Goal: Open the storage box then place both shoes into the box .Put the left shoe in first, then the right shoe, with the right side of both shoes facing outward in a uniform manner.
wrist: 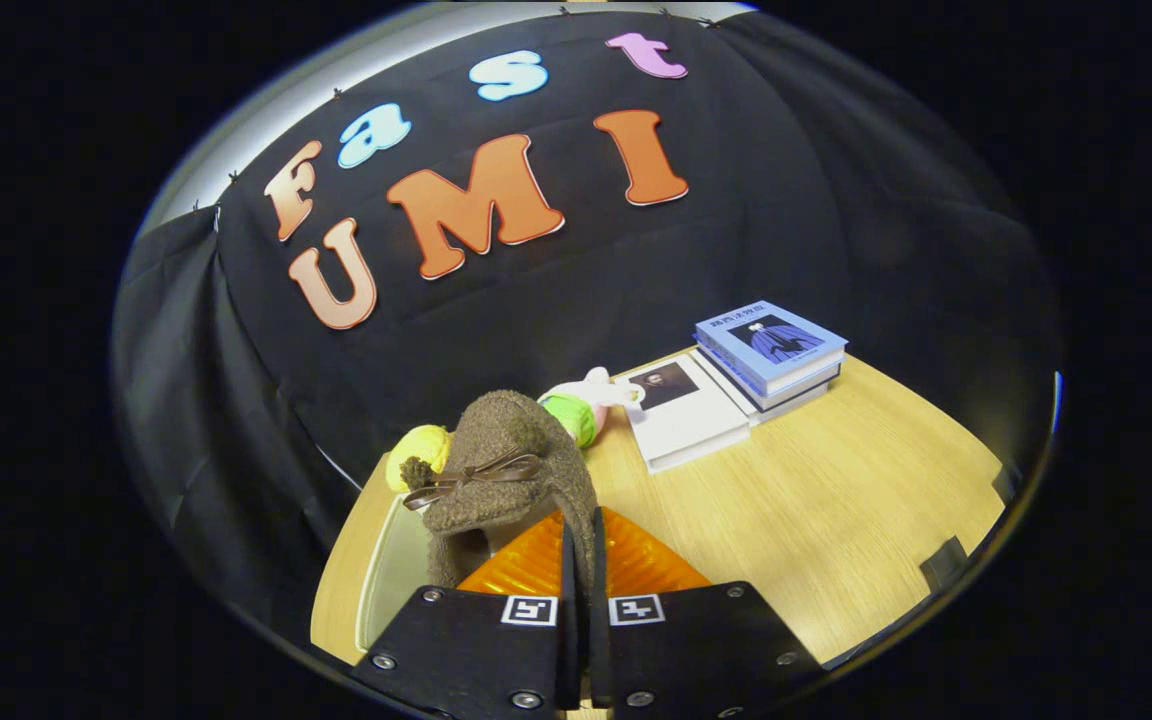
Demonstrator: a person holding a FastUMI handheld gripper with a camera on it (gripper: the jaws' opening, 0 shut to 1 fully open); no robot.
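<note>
Pinching the fuzzy brown slipper-style shoe with a thin brown ribbon bow (501, 470) by the thin rim of its heel collar, my two black fingers (536, 580) are drawn almost together, with only that strip of fabric between the pads. The gripper (583, 590) carries the shoe aloft, toe hanging away toward eleven o'clock, just ahead of the fingertips.

I judge it light and soft: the boucle-like pile looks compressible, and the upper sags a little where nothing supports it. That pile should give good friction, so slipping seems unlikely, but a floppy collar can twist in the grip, so a firmer hold lower on the heel counter would steady it.

Directly under the shoe sits the storage box with a ribbed, translucent orange panel (636, 565), glossy and hard-looking, with a pale grey-white edge (391, 570) at nine o'clock; I cannot tell lid from body here.

Beyond, on the light wood-grain table (836, 520), lie a yellow plush ball (418, 450), a green and pink soft toy (586, 400), and at one o'clock a white book (681, 410) touching a stack of blue-covered books (771, 350).
</note>
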